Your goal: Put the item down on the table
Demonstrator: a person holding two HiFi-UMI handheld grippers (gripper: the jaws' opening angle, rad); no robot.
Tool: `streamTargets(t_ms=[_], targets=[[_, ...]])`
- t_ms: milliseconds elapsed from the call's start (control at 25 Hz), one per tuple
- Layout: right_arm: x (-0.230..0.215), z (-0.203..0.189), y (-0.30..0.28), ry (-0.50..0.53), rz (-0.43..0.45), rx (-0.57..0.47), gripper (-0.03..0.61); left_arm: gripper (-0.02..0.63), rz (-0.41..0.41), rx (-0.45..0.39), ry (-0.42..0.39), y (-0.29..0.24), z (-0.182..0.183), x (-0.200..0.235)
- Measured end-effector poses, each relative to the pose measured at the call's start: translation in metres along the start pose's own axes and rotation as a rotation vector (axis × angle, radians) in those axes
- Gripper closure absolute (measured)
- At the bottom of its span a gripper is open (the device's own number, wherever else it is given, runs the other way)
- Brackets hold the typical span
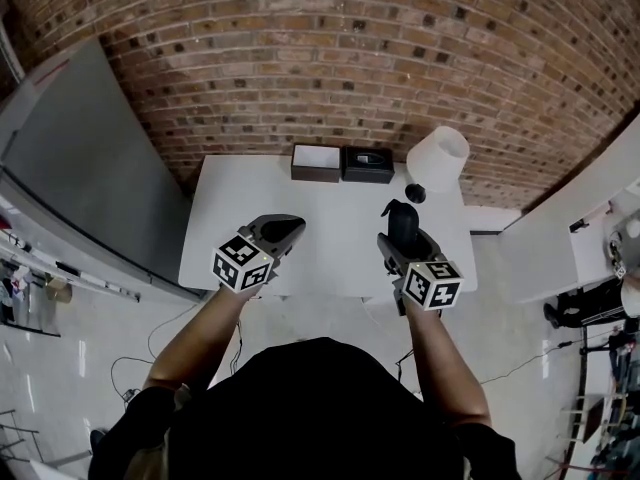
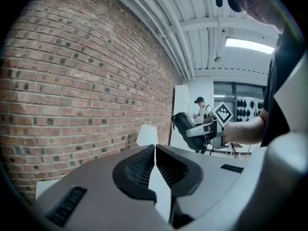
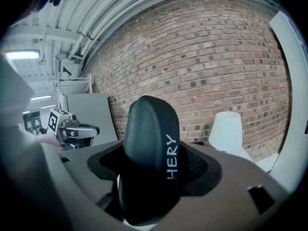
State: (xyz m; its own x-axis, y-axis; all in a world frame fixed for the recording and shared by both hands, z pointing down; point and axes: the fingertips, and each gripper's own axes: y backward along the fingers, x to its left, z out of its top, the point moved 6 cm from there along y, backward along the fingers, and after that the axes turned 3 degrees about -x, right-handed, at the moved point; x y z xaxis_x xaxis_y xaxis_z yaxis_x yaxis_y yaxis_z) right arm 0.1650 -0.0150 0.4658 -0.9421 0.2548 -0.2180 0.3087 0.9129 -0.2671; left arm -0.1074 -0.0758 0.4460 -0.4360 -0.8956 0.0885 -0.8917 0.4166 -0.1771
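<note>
Above table [image 1: 232,230], R tongs [image 1: 404,240] clamp black case [image 3: 149,146], maybe eyewear; L tongs [image 2: 155,163] closed.

the black item [image 3: 149,129] in my right gripper [image 3: 154,153] looks like smooth matt plastic or rubber, i can't tell which, with white printed letters. both grippers have matt grey plastic shells. my left gripper [image 2: 155,153] has black pads [image 2: 137,170] with a fine ribbed texture. the table [image 1: 300,253] is smooth white, the brick wall [image 1: 300,58] rough, the lampshade [image 1: 438,156] matt white.
</note>
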Motion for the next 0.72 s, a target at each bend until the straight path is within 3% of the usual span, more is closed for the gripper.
streamTargets(t_ms=[720], targets=[[0.018, 0.000, -0.038, 0.008, -0.003, 0.020, 0.233, 0.588, -0.011, 0.001, 0.007, 0.008, -0.004, 0.044]])
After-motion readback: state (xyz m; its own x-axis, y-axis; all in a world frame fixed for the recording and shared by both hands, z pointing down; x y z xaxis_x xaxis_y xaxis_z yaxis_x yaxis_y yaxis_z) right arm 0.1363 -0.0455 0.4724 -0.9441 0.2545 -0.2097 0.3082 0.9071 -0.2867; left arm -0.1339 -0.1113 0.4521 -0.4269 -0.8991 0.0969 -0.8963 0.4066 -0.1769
